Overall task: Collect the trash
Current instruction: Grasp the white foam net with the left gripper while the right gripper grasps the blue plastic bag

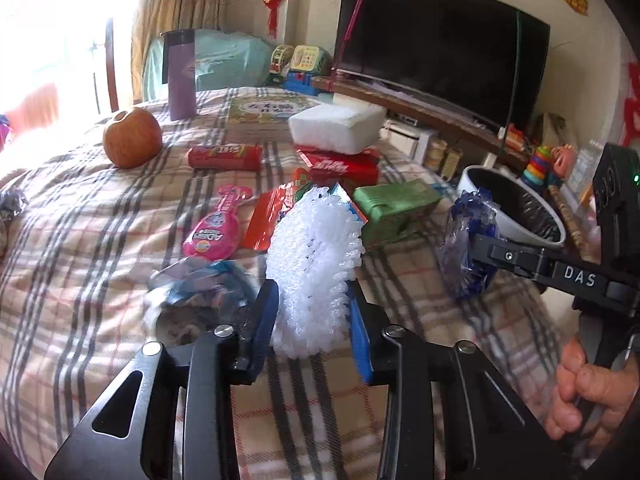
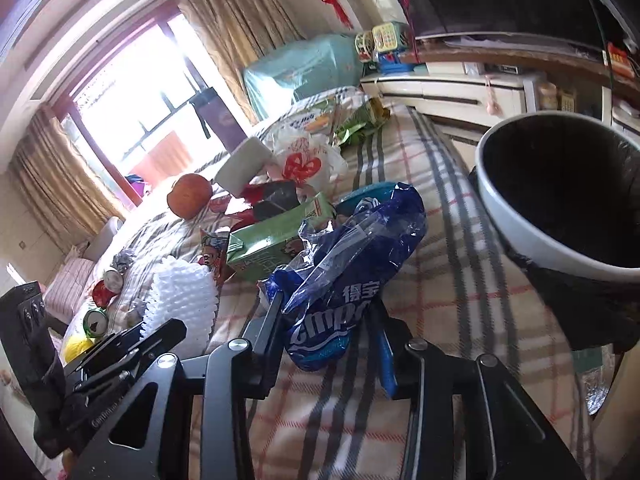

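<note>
My left gripper is shut on a white foam fruit net and holds it above the plaid bed cover. The net also shows in the right wrist view. My right gripper is shut on a crumpled blue plastic tissue wrapper, seen from the side in the left wrist view. The wrapper hangs just left of a white trash bin with a black liner, which also shows in the left wrist view.
On the bed lie a green carton, red packets, a pink wrapper, a white foam block, an apple, a purple bottle and cans. A TV stands behind.
</note>
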Tool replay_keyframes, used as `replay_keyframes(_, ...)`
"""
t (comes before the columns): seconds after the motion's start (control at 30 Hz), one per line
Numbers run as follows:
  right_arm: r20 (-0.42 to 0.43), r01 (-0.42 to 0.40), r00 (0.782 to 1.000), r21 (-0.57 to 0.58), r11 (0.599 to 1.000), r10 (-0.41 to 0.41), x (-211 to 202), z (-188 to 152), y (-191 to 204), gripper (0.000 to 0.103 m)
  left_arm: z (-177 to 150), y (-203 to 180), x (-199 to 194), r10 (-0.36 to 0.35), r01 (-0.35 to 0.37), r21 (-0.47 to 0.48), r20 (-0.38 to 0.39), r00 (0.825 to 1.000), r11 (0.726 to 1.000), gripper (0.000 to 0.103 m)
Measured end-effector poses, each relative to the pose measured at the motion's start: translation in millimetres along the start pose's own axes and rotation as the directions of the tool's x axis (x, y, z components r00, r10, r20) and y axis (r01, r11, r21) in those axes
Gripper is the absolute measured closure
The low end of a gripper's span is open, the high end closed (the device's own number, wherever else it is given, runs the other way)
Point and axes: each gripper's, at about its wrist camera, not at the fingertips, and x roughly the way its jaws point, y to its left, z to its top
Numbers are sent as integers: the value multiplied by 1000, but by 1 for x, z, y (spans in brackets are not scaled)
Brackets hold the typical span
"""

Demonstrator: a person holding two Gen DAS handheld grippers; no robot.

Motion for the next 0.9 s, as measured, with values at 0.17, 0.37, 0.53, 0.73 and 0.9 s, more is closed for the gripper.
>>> replay_keyframes(0.17, 30, 4, 1000, 5, 1000, -5, -21, 0, -8, 65, 4, -14, -15, -61, 61, 5, 30, 998, 998, 74)
replay_keyframes(0.37, 51, 24, 998, 9, 1000, -25, -36, -2, -18, 65, 6, -32, -19, -116, 116, 17, 31, 993, 993, 74)
replay_keyframes(0.53, 68, 48, 996, 24, 999, -49, -48, -2, -31, 65, 7, -50, -11, -150, 150, 31, 2, 989, 988, 74)
replay_keyframes(0.73, 79, 79, 994, 25, 997, -81, -60, -2, -45, 65, 9, -73, -3, -189, 190, 57, -27, 982, 980, 74)
replay_keyframes(0.9, 94, 102, 990, 37, 994, -105, -71, -1, -59, 65, 14, -92, 5, -220, 223, 77, -48, 974, 972, 74)
